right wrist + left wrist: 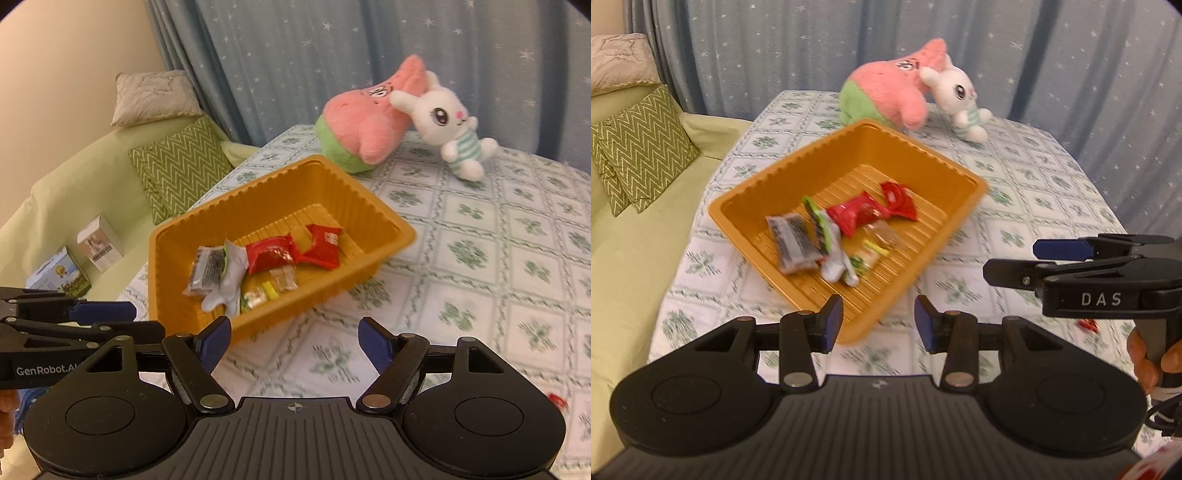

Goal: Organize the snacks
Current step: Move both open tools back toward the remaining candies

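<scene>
Two grippers hover over a desk (1034,177) draped in a green-and-white floral cloth, both facing an orange plastic tray (827,155) that sits ahead of them. Several wrapped snacks lie inside the tray: a dark packet (794,243) nearest the left wall, a white-and-green wrapper (834,254) beside it, two red packets (857,216) toward the middle, and small clear and yellow sweets (871,254) in front. The left gripper (879,321) sits just short of the tray's near corner, its blue-padded jaws a modest gap apart with nothing between them. The right gripper (293,338), its jaws spread wide and empty, hangs just before the tray's near wall, over bare cloth. One stray red sweet (556,400) lies on the cloth to the right of that gripper, well apart from the tray. Beyond the tray rest a pink plush star (362,122) and a white plush rabbit (450,125), touching each other.
</scene>
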